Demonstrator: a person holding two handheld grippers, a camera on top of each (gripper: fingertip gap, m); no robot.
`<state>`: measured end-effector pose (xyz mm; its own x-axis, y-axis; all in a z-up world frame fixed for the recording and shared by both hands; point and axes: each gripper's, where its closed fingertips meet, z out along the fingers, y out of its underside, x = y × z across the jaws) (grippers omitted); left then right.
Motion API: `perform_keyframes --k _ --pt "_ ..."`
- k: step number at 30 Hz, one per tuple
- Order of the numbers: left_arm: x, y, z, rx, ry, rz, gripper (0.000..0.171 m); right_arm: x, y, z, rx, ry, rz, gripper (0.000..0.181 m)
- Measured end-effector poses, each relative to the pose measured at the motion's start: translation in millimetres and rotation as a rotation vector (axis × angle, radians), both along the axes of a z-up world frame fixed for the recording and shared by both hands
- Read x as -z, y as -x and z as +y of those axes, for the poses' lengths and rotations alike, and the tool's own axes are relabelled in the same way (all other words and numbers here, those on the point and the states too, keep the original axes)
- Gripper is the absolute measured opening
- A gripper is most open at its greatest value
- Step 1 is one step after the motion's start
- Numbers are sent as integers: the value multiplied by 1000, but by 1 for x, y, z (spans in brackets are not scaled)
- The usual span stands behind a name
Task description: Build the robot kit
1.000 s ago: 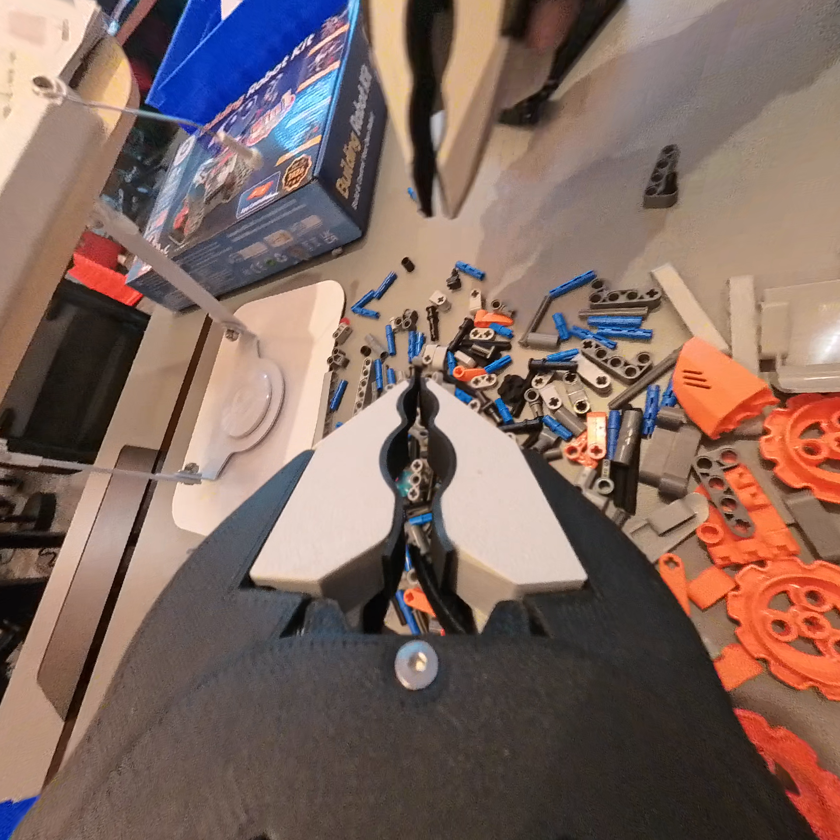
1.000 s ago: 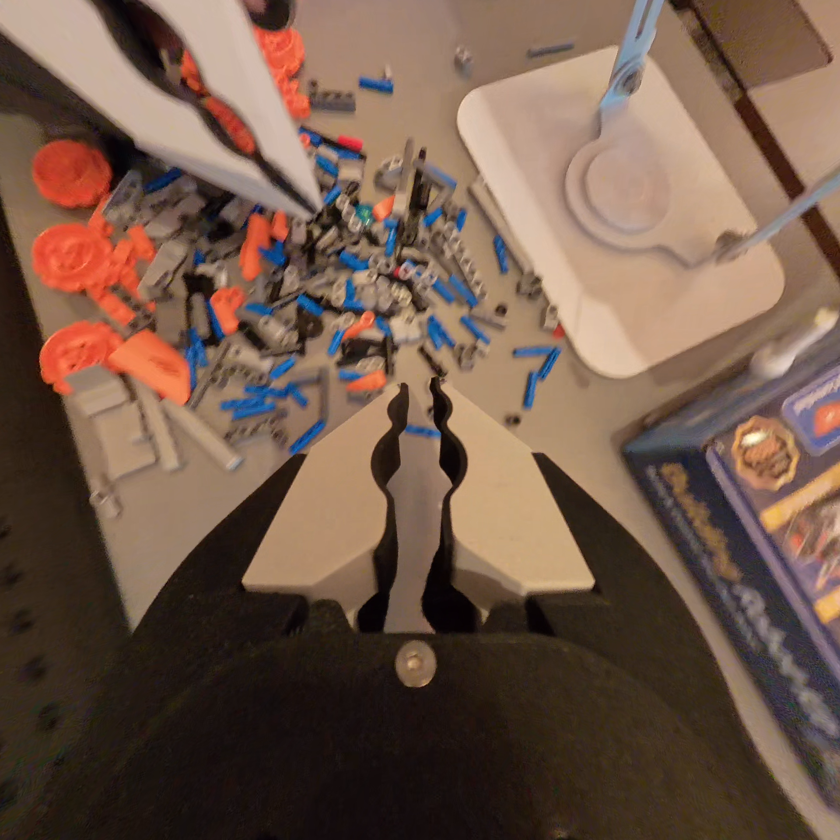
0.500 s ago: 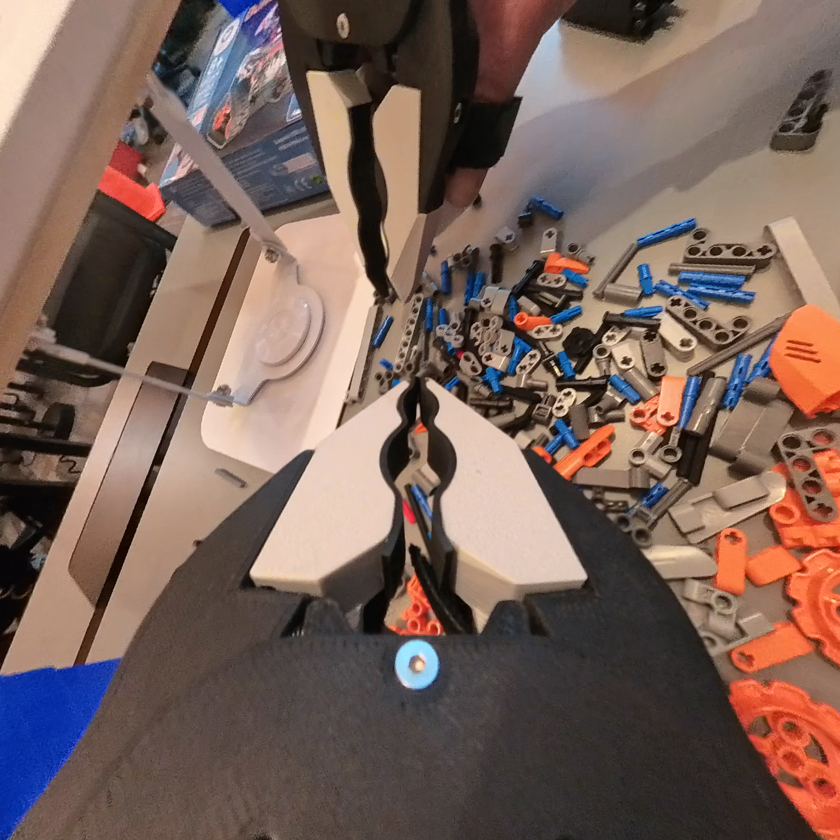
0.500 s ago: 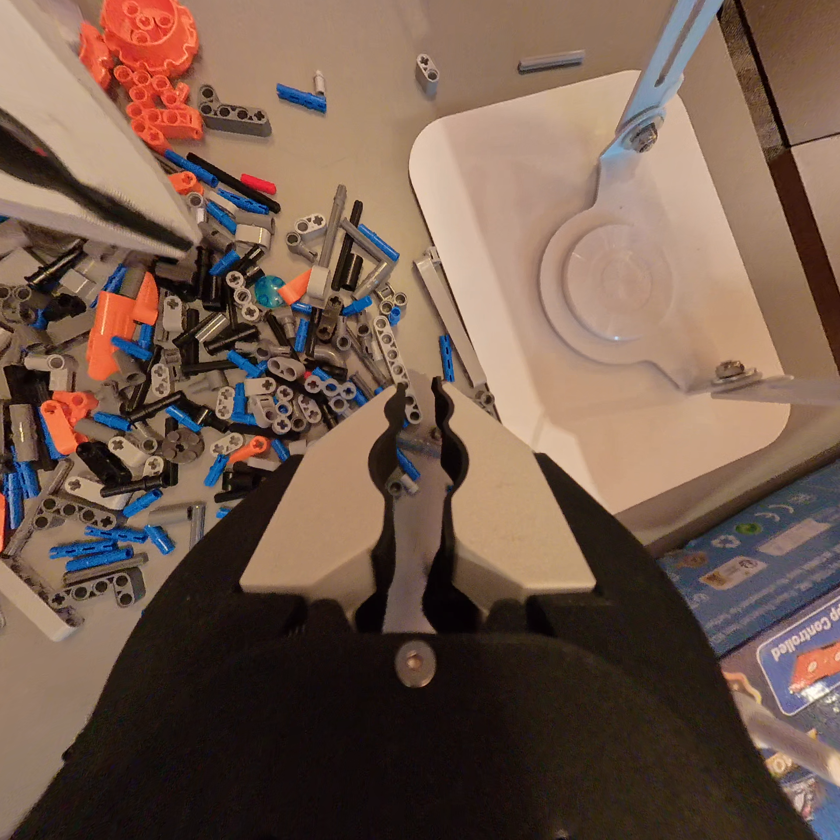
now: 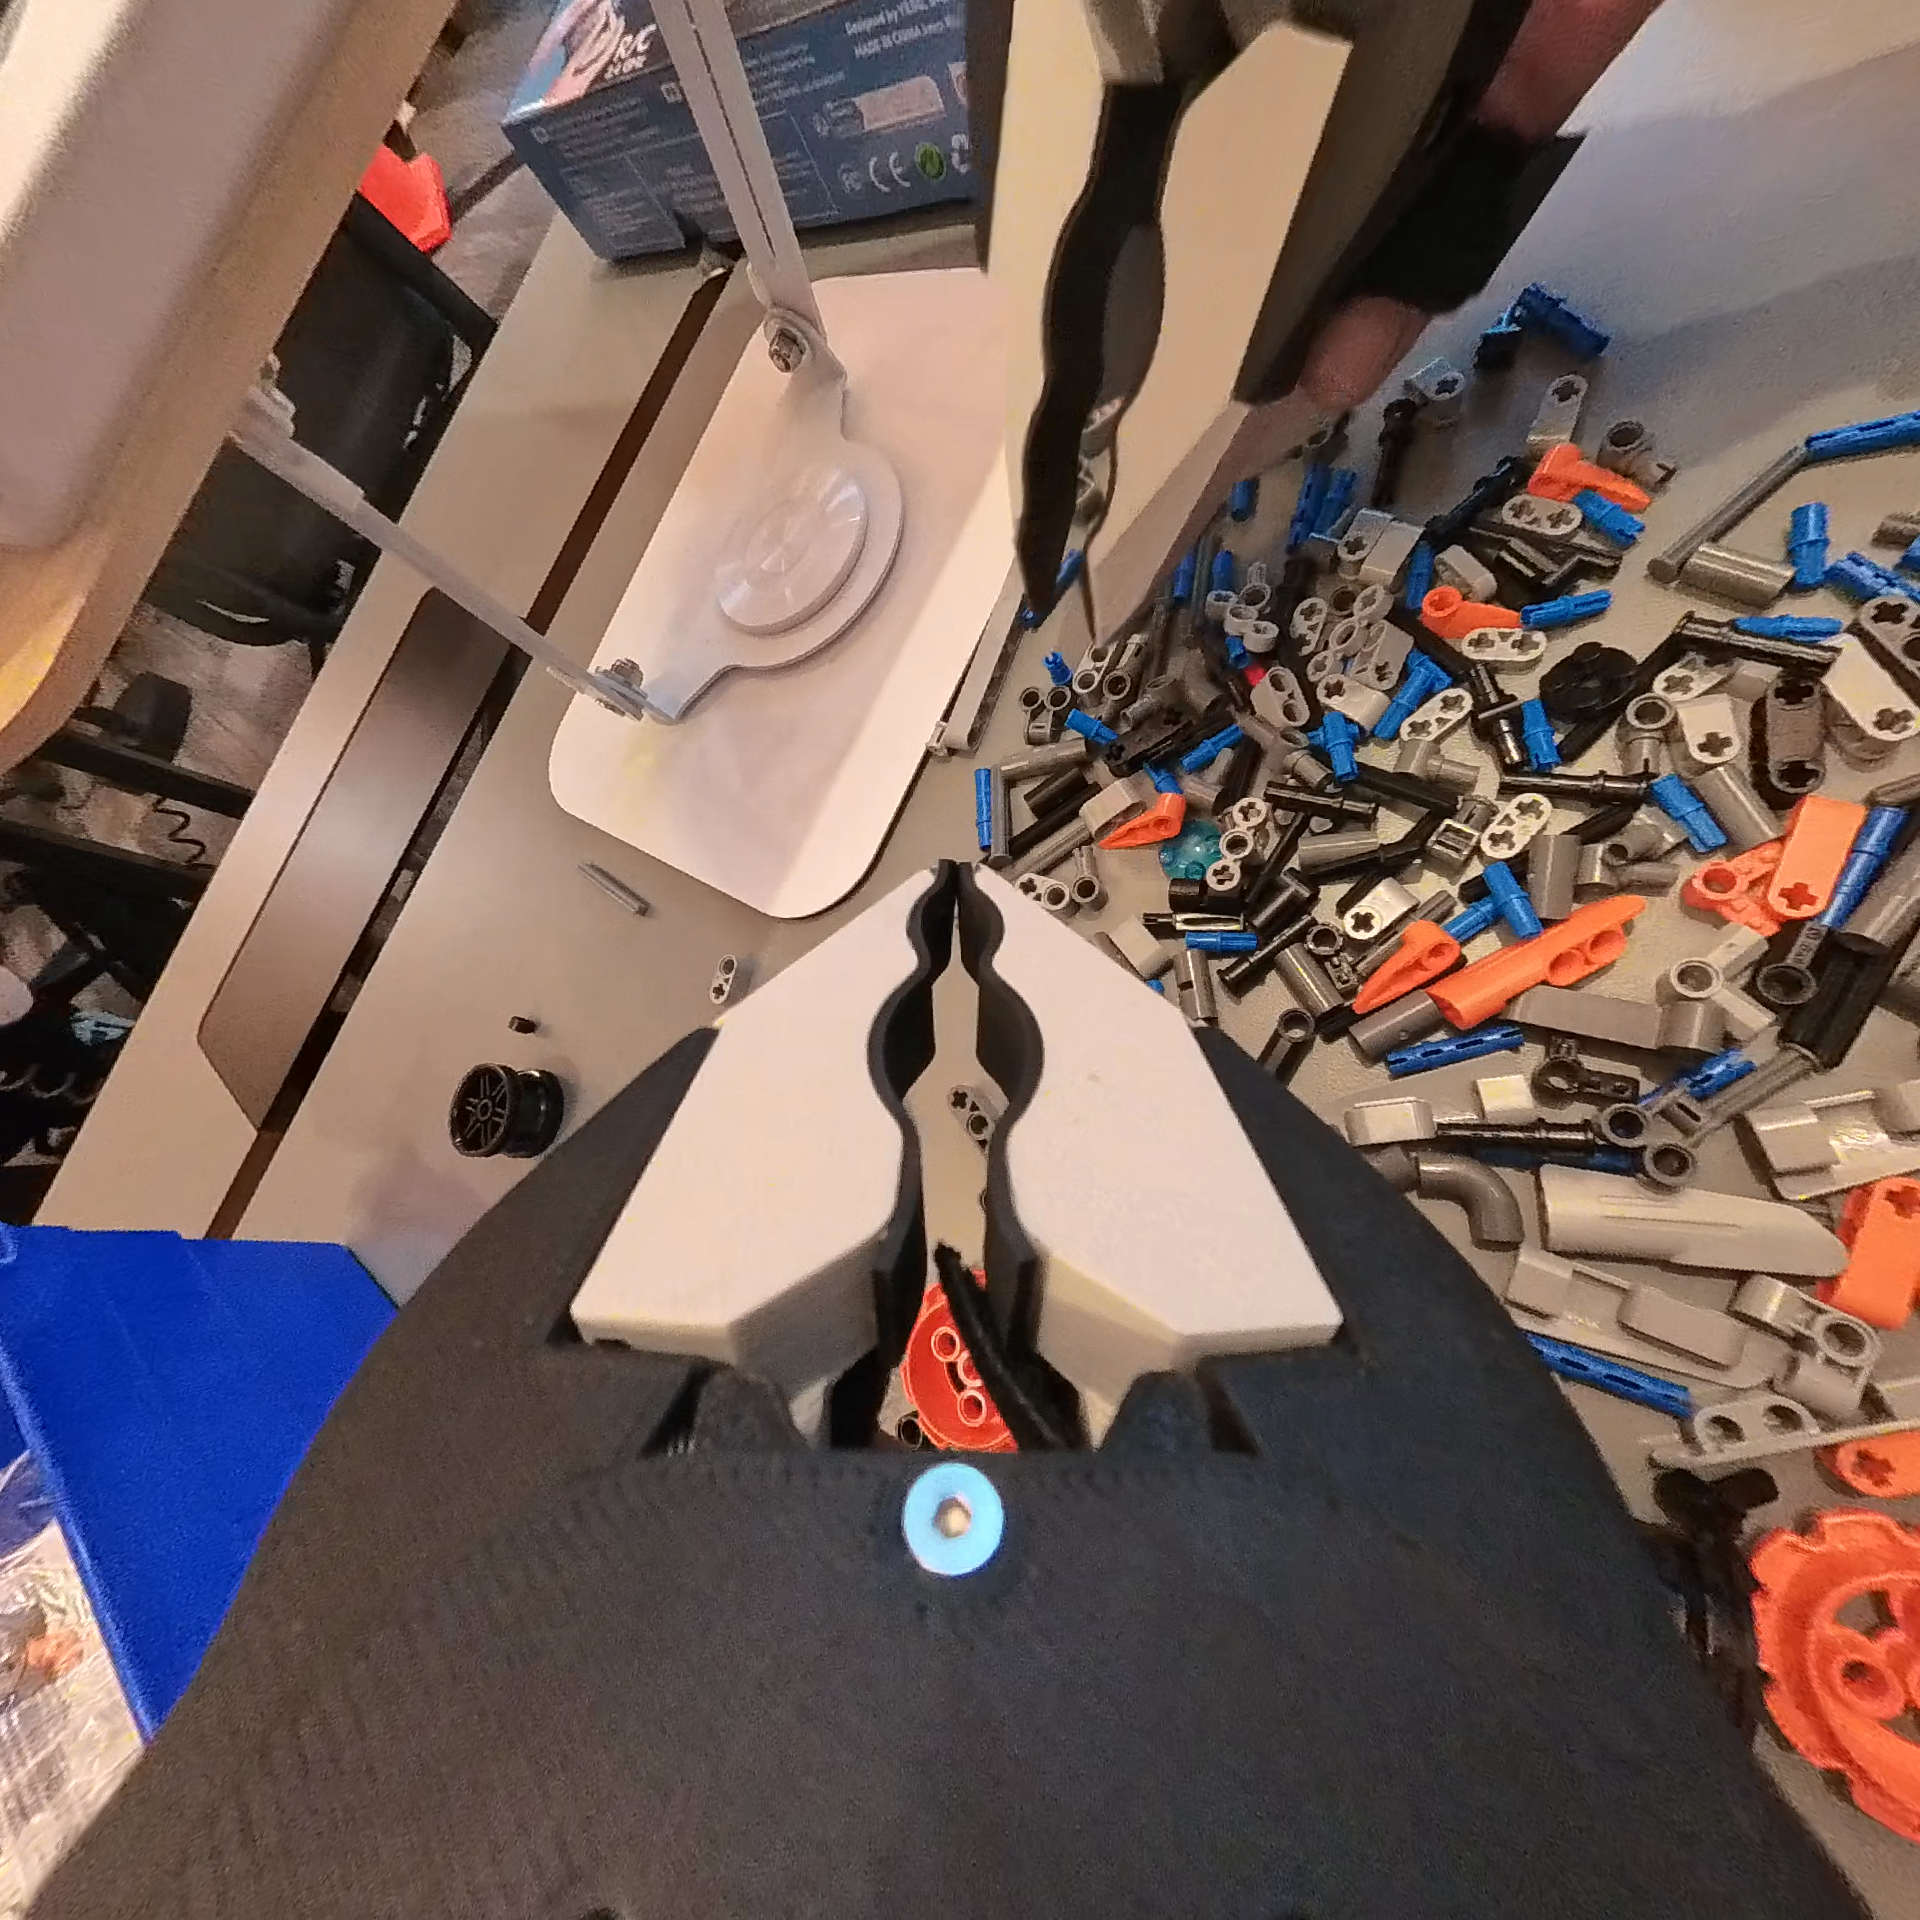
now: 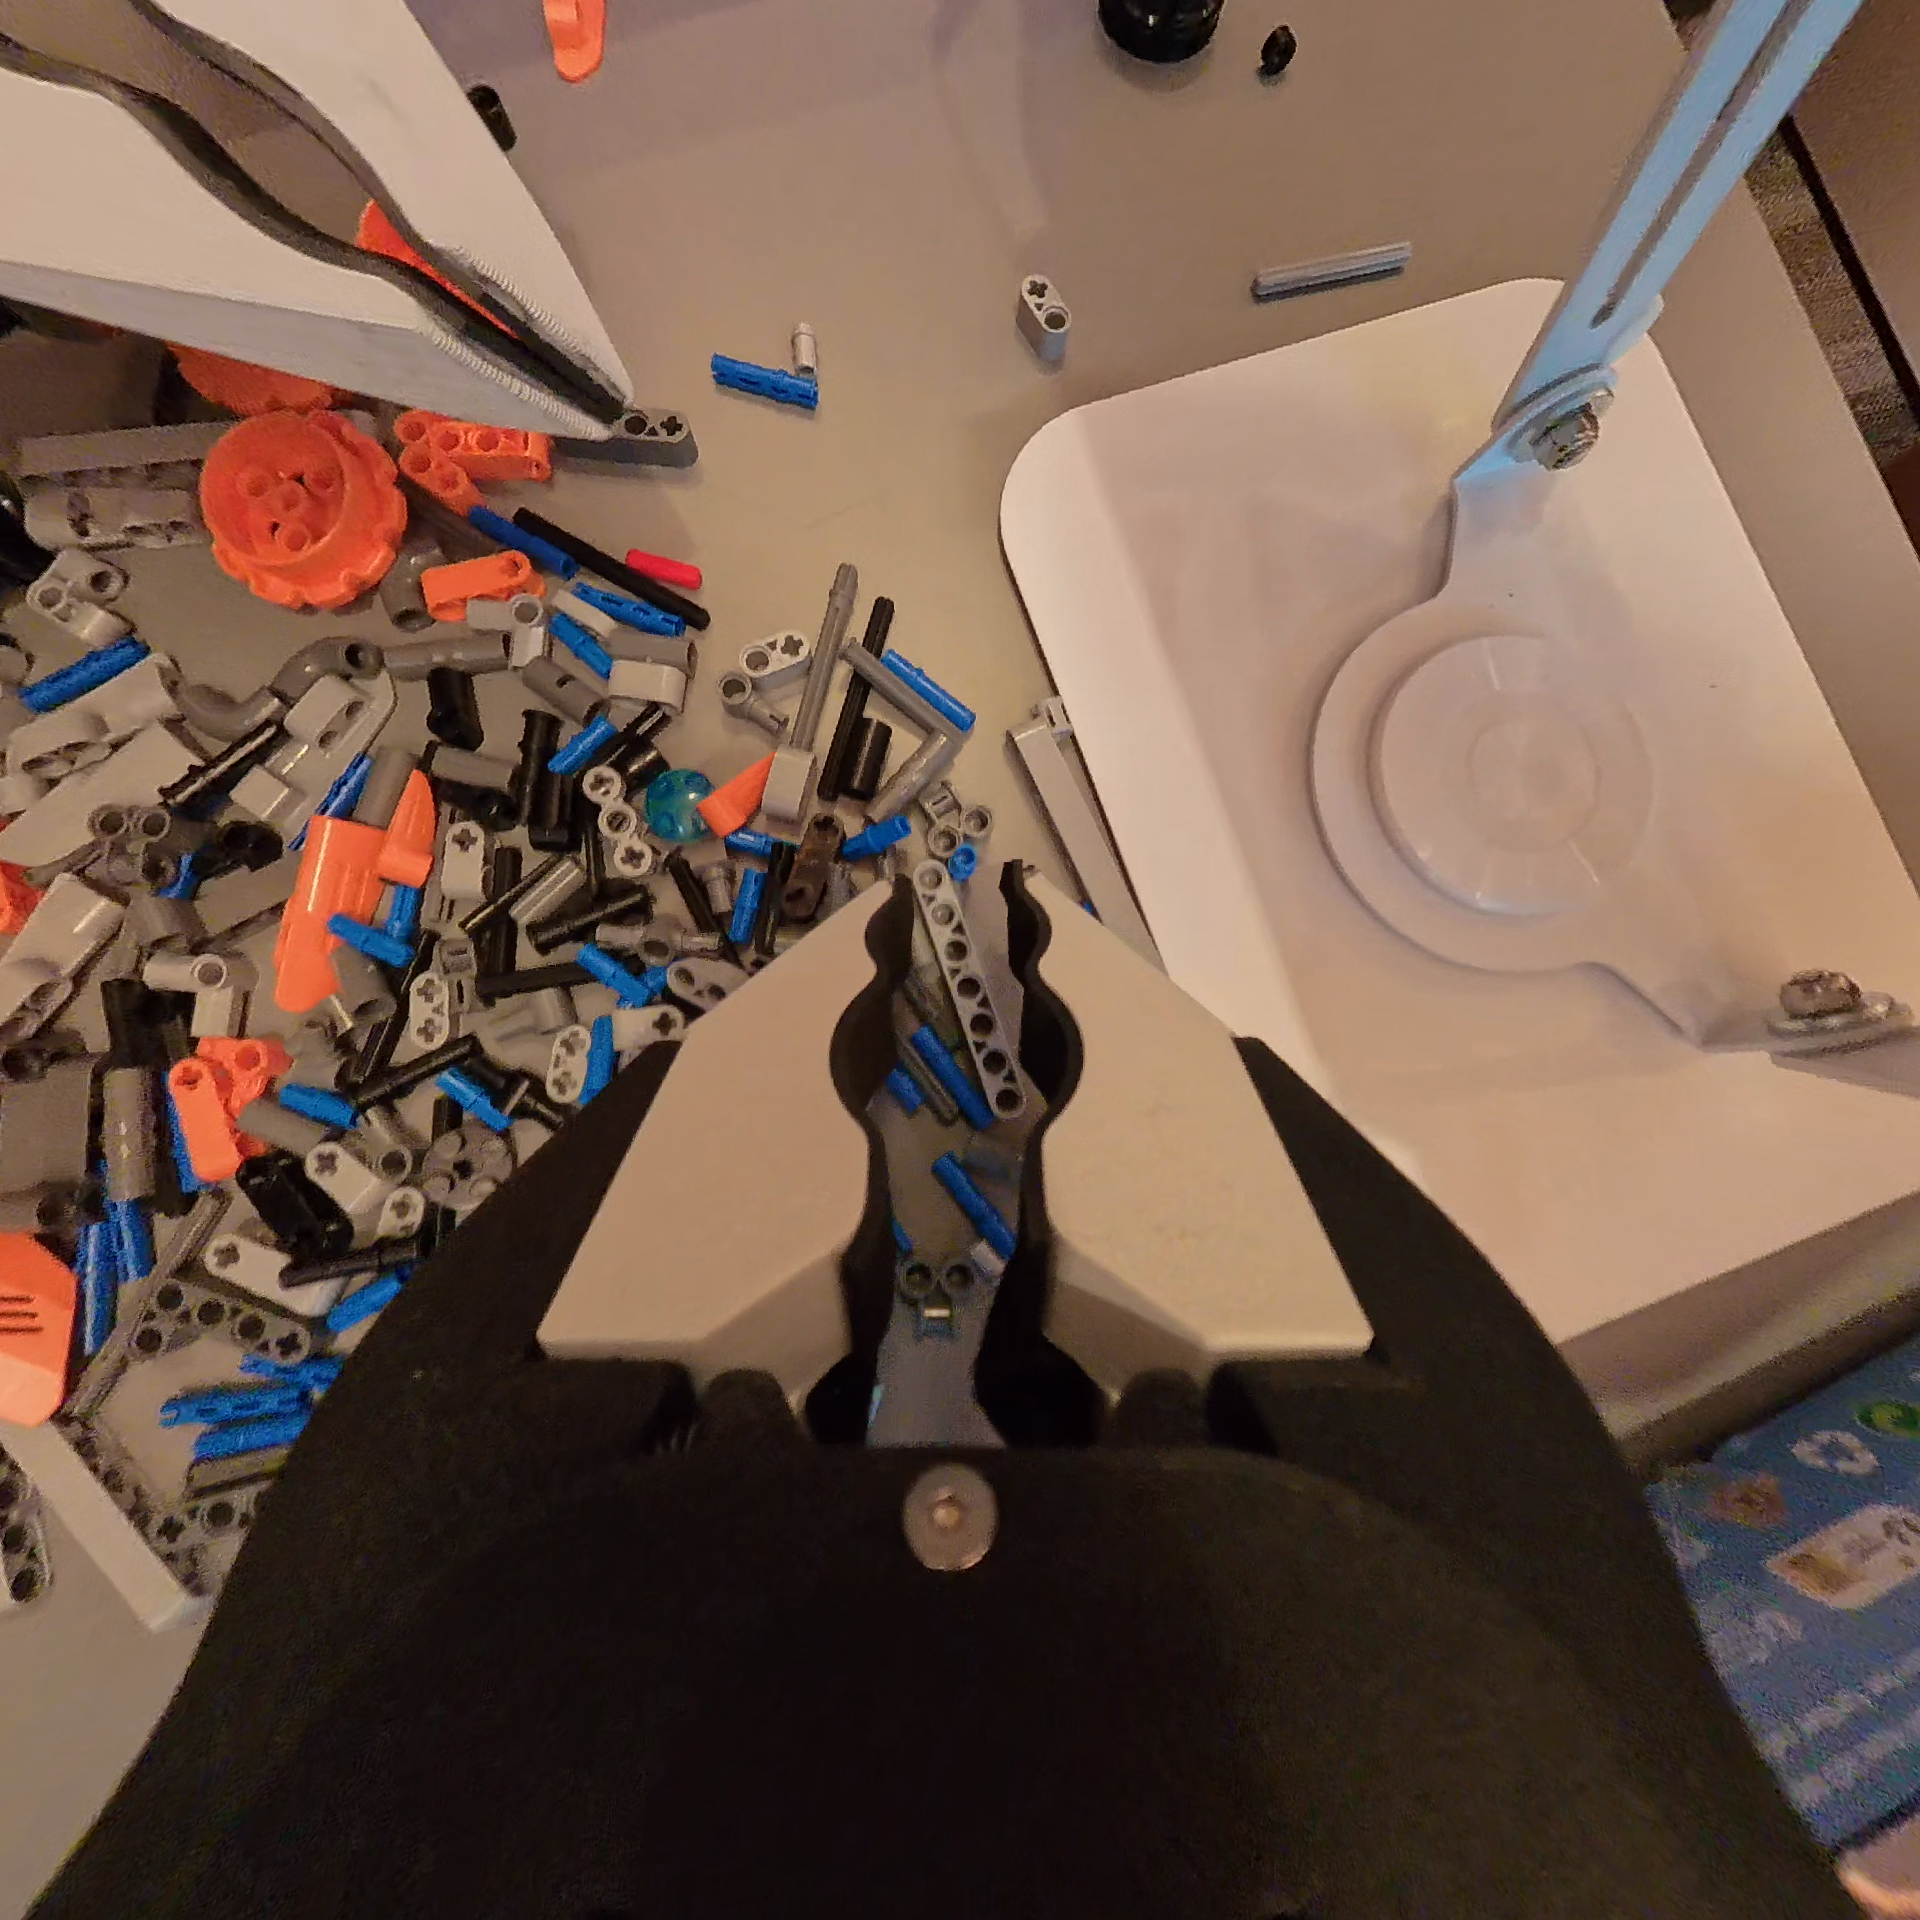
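The left gripper [image 5: 957,871] hangs over the grey tabletop [image 5: 499,935] at the edge of the heap of building pieces [image 5: 1455,831], its jaws clenched with the tips all but meeting and nothing between them; in the right wrist view its tips [image 6: 623,416] sit just at a dark grey beam [image 6: 657,434], though contact cannot be told. The right gripper [image 6: 954,883] stands with jaws a little apart, released, gripping nothing; a light grey holed beam [image 6: 971,992] and blue pins [image 6: 951,1060] lie on the table below its gap. In the left wrist view its tips [image 5: 1060,613] point down at the near edge of the heap, beside the white lamp base [image 5: 790,748]. A black wheel [image 5: 506,1110] lies apart on the table; an orange gear [image 6: 301,509] sits among the pieces; a blue printed box [image 5: 790,156] stands behind the base.
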<state>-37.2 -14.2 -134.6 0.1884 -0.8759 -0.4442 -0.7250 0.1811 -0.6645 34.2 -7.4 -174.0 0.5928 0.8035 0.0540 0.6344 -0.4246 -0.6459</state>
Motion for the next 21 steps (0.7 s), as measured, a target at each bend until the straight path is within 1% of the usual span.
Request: perform_keyframes --k 4,6,9,11,14,18,21 --pt "-1 -1 -1 0 13 -16 0 8 6 7 5 26 -9 13" --pt "-2 -2 -2 3 15 -18 0 10 7 10 7 29 -12 4" --pt "-2 -1 -1 -2 20 -21 0 9 6 8 2 38 -8 3" --pt "-2 -1 0 -11 25 -24 0 2 5 5 7 40 25 3" --pt "-2 -1 1 -17 32 -34 0 -19 10 -6 -3 72 183 3" --pt "-5 -7 -2 1 40 -69 0 -65 18 -27 -15 163 566 2" --pt "-9 -15 -10 38 33 -93 0 -93 16 -39 -26 190 781 2"
